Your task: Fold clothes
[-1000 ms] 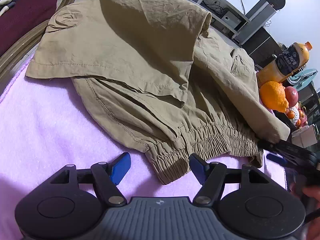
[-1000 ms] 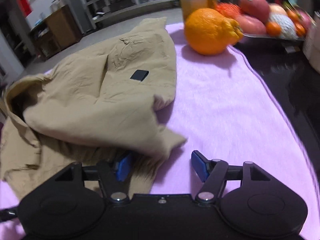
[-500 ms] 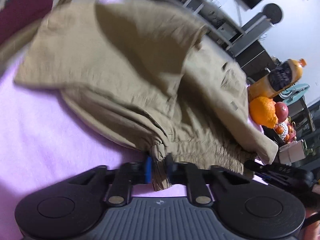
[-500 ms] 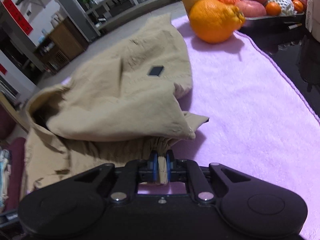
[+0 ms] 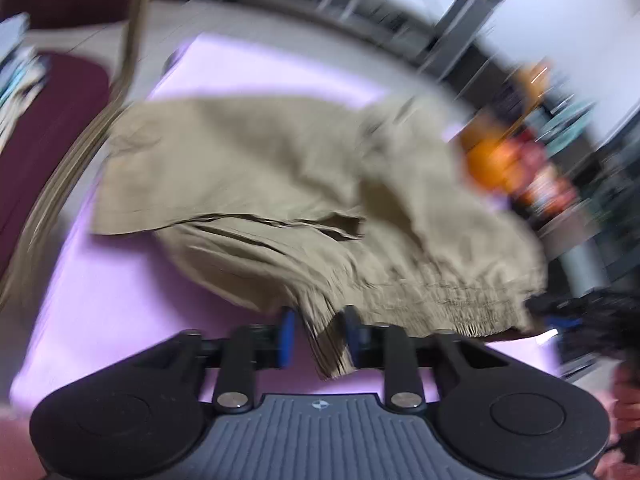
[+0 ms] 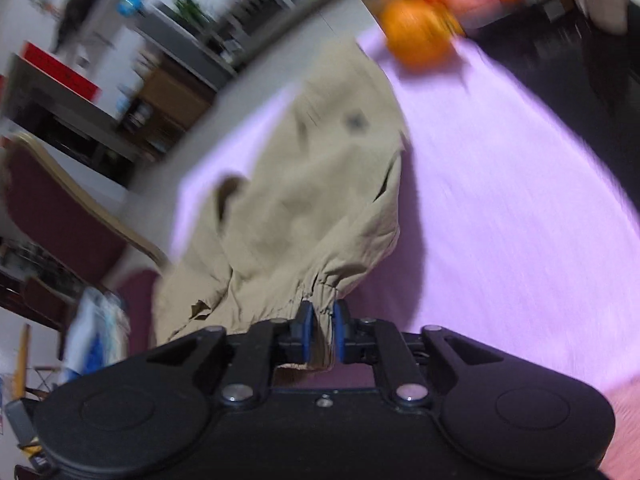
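You have both tools pinched onto the gathered elastic waistband of the crumpled khaki cotton shorts [image 5: 280, 184]: your left gripper [image 5: 316, 334] has its blue pads nearly closed on one end of the band, and your right gripper [image 6: 320, 328] is clamped tight on the other end. The shorts hang partly raised from the waistband, the rest trailing on the lilac towel cloth [image 6: 500, 200] that covers the table. 1 leg lies flopped over the body, so no neat fold shows; flattening and squaring are left. Both views are blurred, so finer creases cannot be read. A round orange fruit [image 6: 418, 36] sits near the cloth's far corner.
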Demonstrator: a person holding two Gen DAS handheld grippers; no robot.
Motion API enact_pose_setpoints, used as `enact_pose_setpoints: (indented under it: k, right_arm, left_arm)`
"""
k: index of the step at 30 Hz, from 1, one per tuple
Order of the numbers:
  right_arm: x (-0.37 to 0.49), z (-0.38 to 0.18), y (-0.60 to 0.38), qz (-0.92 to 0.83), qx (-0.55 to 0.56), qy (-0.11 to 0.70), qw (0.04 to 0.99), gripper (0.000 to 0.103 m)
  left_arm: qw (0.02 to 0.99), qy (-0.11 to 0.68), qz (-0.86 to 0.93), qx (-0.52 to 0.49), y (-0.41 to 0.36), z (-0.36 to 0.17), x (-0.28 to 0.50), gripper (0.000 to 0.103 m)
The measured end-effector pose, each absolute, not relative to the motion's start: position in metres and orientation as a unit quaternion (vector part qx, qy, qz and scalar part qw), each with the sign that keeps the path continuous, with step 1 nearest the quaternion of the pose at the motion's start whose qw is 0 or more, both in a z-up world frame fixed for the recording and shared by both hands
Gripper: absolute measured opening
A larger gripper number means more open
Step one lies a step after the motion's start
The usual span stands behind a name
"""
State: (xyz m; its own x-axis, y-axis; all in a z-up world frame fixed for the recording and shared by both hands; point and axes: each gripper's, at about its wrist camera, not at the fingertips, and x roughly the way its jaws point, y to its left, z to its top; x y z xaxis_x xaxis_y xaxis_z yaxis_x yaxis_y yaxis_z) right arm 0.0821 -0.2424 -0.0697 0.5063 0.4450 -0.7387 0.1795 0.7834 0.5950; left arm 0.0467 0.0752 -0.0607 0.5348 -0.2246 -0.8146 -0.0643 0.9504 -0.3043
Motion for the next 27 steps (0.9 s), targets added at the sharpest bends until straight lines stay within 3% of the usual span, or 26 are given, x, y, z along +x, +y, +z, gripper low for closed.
enact_pose_setpoints:
  k: [2,3,6,10,16,27]
  right_arm:
    - [0.08,-0.099,-0.247,0.076,0.339,0.497,0.795,0.03]
    - [0.077,-0.11,-0.252,0.071,0.352,0.494,0.792,0.041]
    - [0.071,-0.127,-0.266,0.066,0.386,0.483,0.783,0.055]
    - [0.069,-0.132,-0.278,0.06,0.42,0.459,0.78,0.069]
    - [0.086,-0.139,-0.268,0.037,0.374,0.452,0.809,0.07]
    - [0.105,-0.148,-0.238,0.092,0.323,0.444,0.831,0.069]
  left_arm:
    - [0.855,0.498,-0.021,-0.146,0.075,-0.075,0.039,0.039]
    - [0.852,0.498,-0.019,-0.162,0.08,-0.078,0.035,0.042]
    - [0.848,0.477,-0.01,-0.231,0.101,-0.083,0.027,0.06]
    - [0.825,0.486,-0.003,-0.287,0.107,-0.097,0.038,0.062]
    - [0.814,0.518,0.006,-0.264,0.086,-0.108,0.068,0.062]
    - [0.848,0.492,-0.02,-0.196,0.067,-0.118,0.068,0.062]
